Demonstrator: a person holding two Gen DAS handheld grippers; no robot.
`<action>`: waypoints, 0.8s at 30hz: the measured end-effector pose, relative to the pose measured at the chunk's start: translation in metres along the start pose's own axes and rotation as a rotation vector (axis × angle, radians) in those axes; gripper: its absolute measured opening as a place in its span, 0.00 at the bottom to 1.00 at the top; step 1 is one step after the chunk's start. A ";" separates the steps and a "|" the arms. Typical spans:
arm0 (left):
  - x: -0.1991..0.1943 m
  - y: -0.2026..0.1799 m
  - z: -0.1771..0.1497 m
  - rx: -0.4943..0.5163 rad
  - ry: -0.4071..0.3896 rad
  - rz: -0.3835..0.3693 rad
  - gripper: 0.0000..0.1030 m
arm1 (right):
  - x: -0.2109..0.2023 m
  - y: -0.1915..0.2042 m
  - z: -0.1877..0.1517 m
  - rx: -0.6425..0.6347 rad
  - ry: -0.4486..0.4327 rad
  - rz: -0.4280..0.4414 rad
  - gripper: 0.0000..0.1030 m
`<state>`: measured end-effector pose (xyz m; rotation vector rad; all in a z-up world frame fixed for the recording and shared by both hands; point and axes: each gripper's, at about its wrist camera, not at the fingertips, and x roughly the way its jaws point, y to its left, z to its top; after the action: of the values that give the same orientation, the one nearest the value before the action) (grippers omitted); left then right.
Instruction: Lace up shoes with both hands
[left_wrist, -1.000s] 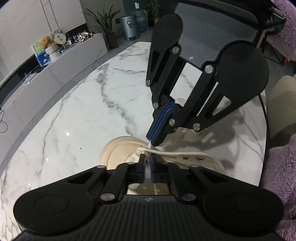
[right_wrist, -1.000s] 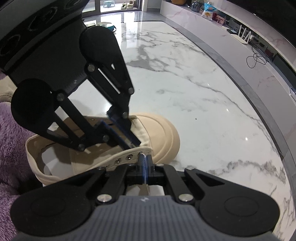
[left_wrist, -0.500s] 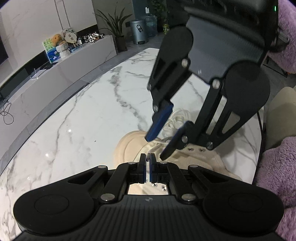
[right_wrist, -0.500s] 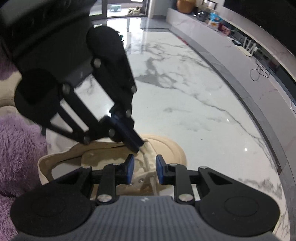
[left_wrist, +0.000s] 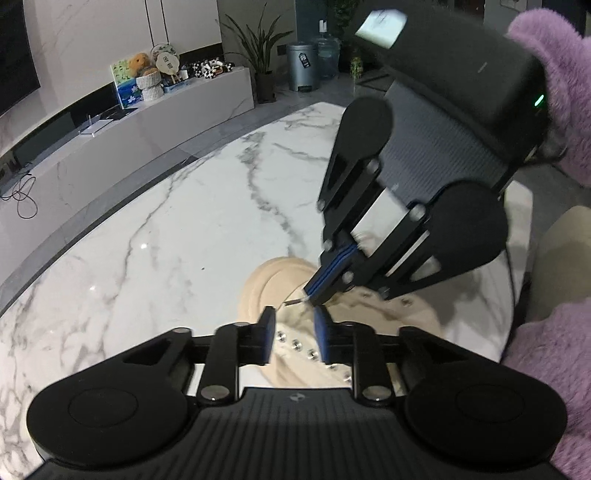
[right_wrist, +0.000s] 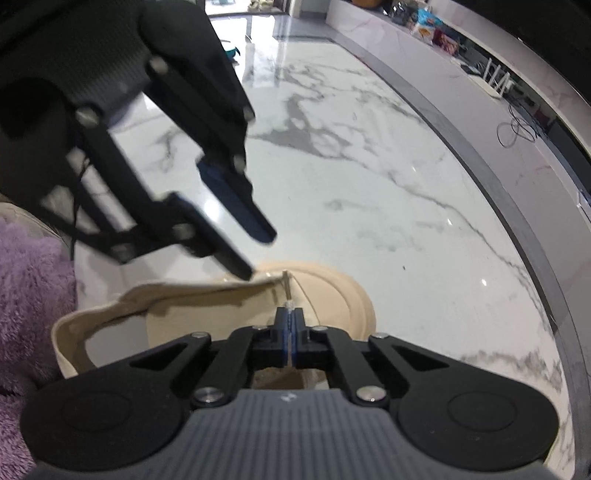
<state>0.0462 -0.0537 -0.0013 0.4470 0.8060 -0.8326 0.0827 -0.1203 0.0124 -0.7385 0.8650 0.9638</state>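
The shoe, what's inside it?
The shoe is open on top, and pale lining shows inside. The right tongs hide the part nearest the camera, and the toe end is covered.

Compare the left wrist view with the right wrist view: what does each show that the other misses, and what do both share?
Only the left wrist view shows the metal eyelets along the shoe's upper, plus the potted plant and grey bin behind the table.

Only the right wrist view shows the shoe's open collar and the cables on the far ledge.

Both show the beige shoe on the marble table, the right gripper shut on the lace tip, and the left gripper opening with nothing between its pads.
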 end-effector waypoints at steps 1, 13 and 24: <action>0.000 -0.003 0.000 -0.001 0.001 -0.004 0.30 | 0.003 0.000 0.002 0.000 0.007 -0.003 0.02; 0.007 -0.002 -0.011 -0.072 0.095 -0.016 0.16 | 0.010 0.005 0.005 -0.018 0.035 -0.008 0.02; -0.001 0.005 -0.019 -0.098 0.116 -0.008 0.08 | 0.021 0.008 0.011 -0.026 0.077 -0.020 0.02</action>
<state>0.0417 -0.0381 -0.0118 0.4080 0.9521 -0.7760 0.0847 -0.0998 -0.0015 -0.8096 0.9122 0.9351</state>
